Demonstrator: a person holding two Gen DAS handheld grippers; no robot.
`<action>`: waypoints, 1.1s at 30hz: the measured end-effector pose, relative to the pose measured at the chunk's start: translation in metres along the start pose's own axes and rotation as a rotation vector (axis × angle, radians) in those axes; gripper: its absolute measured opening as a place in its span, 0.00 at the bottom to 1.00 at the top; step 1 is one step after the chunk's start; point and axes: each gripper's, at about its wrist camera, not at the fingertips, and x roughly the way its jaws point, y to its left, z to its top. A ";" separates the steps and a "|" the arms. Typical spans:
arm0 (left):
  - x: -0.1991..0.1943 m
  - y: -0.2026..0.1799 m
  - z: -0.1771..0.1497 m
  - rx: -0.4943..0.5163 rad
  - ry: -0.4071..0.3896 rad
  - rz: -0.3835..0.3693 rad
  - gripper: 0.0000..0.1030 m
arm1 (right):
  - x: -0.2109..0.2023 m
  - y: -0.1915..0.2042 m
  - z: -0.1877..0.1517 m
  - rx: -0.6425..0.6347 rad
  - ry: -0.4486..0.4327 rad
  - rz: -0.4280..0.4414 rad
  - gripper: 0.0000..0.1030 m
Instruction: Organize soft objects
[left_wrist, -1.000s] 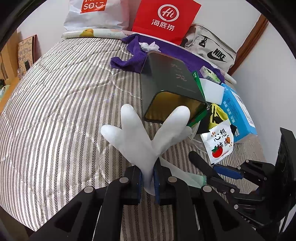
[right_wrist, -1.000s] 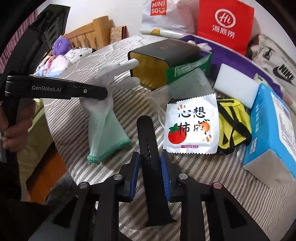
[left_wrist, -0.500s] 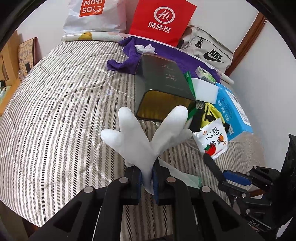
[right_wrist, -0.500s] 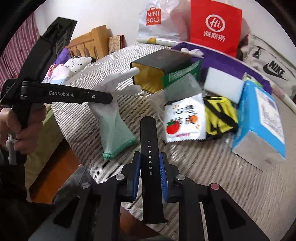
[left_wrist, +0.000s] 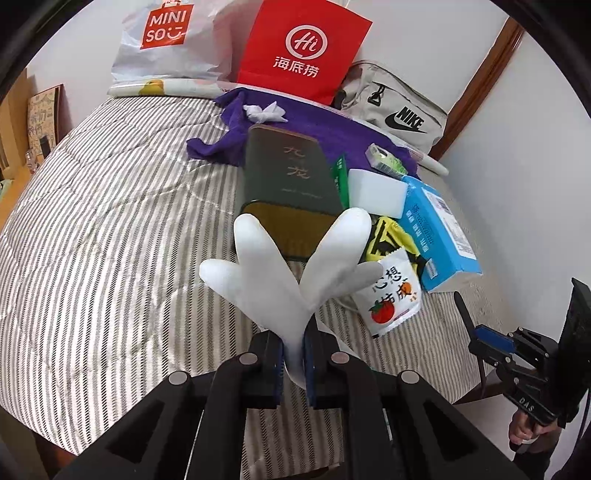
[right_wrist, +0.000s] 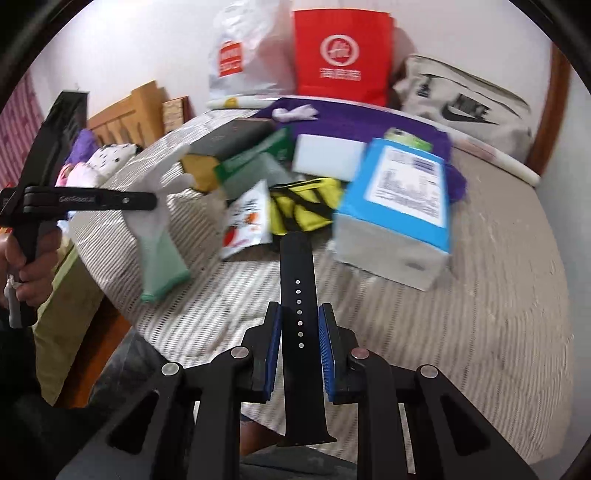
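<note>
Both claws are clamped, left gripper (left_wrist: 293, 363) on a white fabric glove (left_wrist: 291, 273), right gripper (right_wrist: 300, 345) on a black perforated rubber strap (right_wrist: 298, 295), lifted above the striped bed's (left_wrist: 110, 229) near edge, probably awaiting sorting somewhere.

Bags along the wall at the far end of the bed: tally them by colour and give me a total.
White: 1, the MINISO bag
Red: 1, the red paper bag
Beige: 1, the Nike bag
Total: 3
</note>
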 end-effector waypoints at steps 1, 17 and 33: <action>0.000 -0.001 0.001 -0.002 0.000 -0.001 0.09 | -0.001 -0.004 0.000 0.007 -0.002 -0.005 0.19; -0.035 -0.003 0.021 -0.029 -0.050 0.008 0.09 | -0.024 -0.046 0.013 0.116 -0.047 -0.047 0.19; -0.054 -0.022 0.081 0.019 -0.098 0.035 0.09 | -0.032 -0.061 0.082 0.099 -0.121 -0.061 0.19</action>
